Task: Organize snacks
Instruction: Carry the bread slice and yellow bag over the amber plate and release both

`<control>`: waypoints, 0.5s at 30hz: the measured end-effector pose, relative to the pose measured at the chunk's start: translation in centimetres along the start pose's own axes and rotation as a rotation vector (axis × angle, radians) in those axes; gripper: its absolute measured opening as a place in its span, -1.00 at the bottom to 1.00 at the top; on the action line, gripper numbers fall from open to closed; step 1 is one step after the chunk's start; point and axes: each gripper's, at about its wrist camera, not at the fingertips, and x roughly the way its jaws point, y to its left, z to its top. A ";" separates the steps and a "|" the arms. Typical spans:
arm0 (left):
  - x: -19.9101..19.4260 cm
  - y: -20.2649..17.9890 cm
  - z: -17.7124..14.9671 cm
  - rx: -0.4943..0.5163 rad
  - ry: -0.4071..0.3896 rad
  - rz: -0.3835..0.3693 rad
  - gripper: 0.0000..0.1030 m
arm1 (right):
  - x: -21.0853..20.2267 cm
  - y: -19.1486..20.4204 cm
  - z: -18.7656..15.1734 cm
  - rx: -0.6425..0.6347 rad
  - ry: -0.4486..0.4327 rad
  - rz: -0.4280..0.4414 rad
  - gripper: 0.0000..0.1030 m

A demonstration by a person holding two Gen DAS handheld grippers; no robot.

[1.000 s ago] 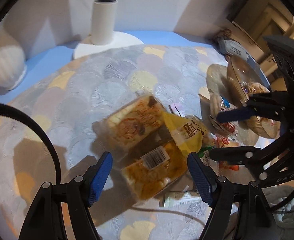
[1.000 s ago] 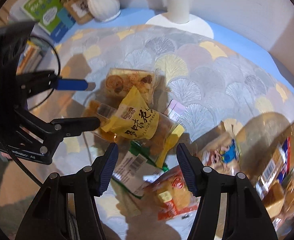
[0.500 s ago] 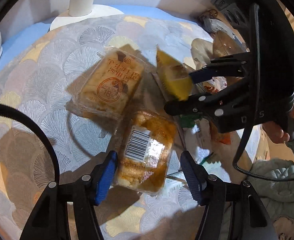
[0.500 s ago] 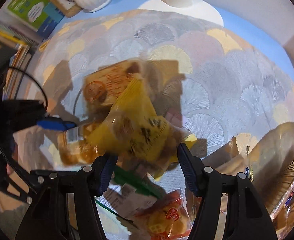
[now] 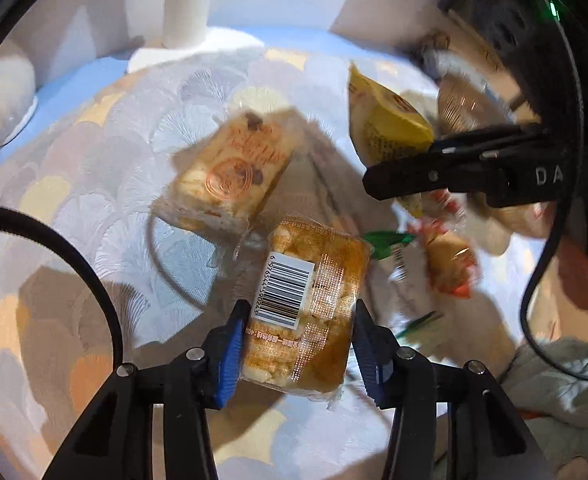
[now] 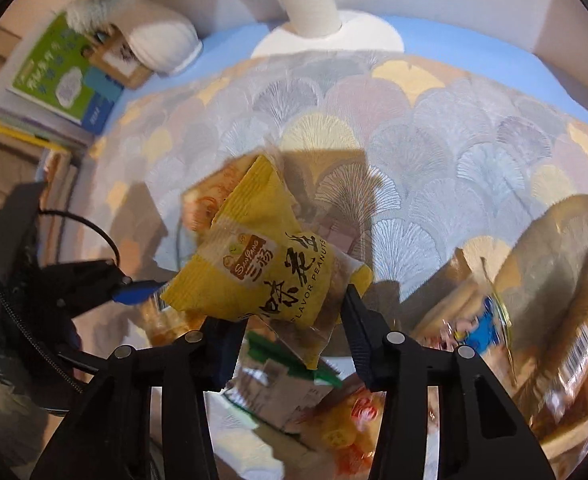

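The clear-wrapped pastry pack (image 5: 306, 304), barcode side up, sits between the blue pads of the left gripper (image 5: 300, 344); its jaws have just been closing and the pads press the pack's two sides. The yellow peanut bag (image 6: 261, 276) is clamped in the right gripper (image 6: 289, 332), whose jaws have likewise just been closing, and hangs above the surface. A second wrapped cake (image 5: 229, 176) lies flat just beyond the pastry pack. More snack packets (image 5: 446, 264), blurred, lie in a loose heap to the right.

All rest on a tablecloth (image 6: 434, 152) printed with fan-shaped leaves in grey, pink and yellow, over a blue tabletop (image 6: 470, 40). At the far edge stands a white lamp base (image 6: 330, 28) against a white wall. A ribbed white vase (image 6: 161, 44) and stacked books (image 6: 53, 80) occupy the far left corner. A woven basket (image 6: 554, 240) shows at right.
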 end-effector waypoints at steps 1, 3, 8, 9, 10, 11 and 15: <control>-0.6 0.0 -0.2 -0.012 -0.017 -0.006 -0.07 | -0.5 0.2 -0.1 0.001 -0.014 0.002 -0.13; -1.9 0.0 -0.4 -0.034 -0.048 -0.006 -0.08 | -1.7 0.7 -0.5 0.004 -0.046 0.004 -0.13; -4.1 -0.8 -0.6 -0.081 -0.106 -0.035 -0.08 | -4.9 1.3 -2.3 0.017 -0.116 0.014 -0.13; -4.5 -1.2 -0.5 -0.084 -0.118 -0.042 -0.08 | -5.6 1.4 -2.9 0.023 -0.128 0.017 -0.13; -5.0 -1.6 -0.6 -0.084 -0.130 -0.048 -0.08 | -6.1 1.3 -3.2 0.027 -0.136 0.020 -0.13; -5.4 -2.1 -0.5 -0.080 -0.142 -0.050 -0.08 | -6.9 1.3 -3.7 0.032 -0.148 0.020 -0.13; -7.3 -4.3 0.2 -0.037 -0.181 -0.101 -0.08 | -9.6 1.1 -5.4 0.054 -0.202 0.019 -0.13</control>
